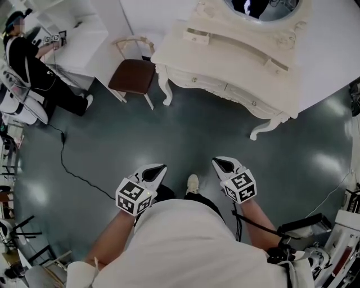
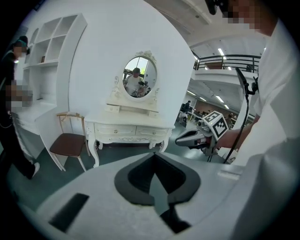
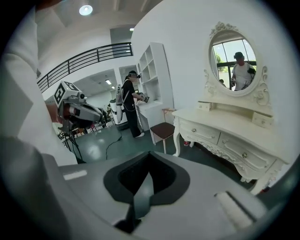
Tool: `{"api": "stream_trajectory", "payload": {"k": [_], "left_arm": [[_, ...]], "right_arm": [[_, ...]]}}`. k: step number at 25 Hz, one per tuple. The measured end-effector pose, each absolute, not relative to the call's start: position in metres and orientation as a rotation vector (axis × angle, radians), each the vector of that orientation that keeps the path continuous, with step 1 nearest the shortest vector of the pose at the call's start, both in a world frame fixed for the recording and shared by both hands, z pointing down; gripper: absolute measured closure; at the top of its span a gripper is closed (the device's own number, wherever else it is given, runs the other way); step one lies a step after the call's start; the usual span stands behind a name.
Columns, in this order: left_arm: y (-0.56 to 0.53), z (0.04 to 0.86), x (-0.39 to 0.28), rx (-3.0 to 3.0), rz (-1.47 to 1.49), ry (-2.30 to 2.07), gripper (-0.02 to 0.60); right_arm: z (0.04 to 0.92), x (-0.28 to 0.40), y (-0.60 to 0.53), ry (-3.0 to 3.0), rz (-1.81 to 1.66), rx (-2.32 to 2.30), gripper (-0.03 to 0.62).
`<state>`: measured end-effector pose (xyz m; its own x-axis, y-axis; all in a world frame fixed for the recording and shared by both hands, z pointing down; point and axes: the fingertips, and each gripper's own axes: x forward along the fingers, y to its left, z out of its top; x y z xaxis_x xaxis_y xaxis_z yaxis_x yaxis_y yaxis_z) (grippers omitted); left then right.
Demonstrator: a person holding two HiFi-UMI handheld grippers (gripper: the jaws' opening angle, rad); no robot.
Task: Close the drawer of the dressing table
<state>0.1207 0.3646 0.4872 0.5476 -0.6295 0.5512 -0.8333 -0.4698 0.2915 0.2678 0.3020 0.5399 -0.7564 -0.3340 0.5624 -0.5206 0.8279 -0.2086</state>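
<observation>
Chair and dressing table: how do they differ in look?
The chair has a dark brown seat on straight pale legs; the dressing table is cream-white with curved legs. The dressing table carries an oval mirror; the chair carries nothing. Both stand on the dark floor.

Chair [image 1: 132, 76] left of dressing table [image 1: 183, 49]; mirror [image 1: 264, 7] on top; shelving [image 2: 56, 42] seemingly beyond chair.

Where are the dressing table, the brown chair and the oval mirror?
dressing table [image 1: 225, 64], head view, bare tabletop.
brown chair [image 1: 132, 75], head view, seat.
oval mirror [image 2: 139, 77], left gripper view, glass.
</observation>
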Motion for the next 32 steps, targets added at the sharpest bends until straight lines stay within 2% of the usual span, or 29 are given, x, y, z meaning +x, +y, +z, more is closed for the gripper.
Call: {"api": "stream_trajectory", "payload": {"k": [9, 24, 29, 32], "left_arm": [[0.267, 0.49, 0.075, 2.239, 0.437, -1.184, 0.58], [0.061, 0.465, -0.098, 2.413, 0.433, -1.011, 0.58], [0.026, 0.464, -0.126, 2.392, 0.403, -1.005, 0.58], [-0.001, 0.466, -0.14, 2.374, 0.38, -1.011, 0.58]], "right_arm": [[0.558, 0.208, 0.198, -2.476, 0.508, 0.6, 0.595], [0.562, 0.076, -0.03, -2.339, 0.617, 1.045, 0.594], [0.568, 0.053, -0.089, -2.306, 0.618, 1.15, 0.592], [0.575, 0.043, -0.133, -2.297, 0.622, 1.195, 0.542]]}}
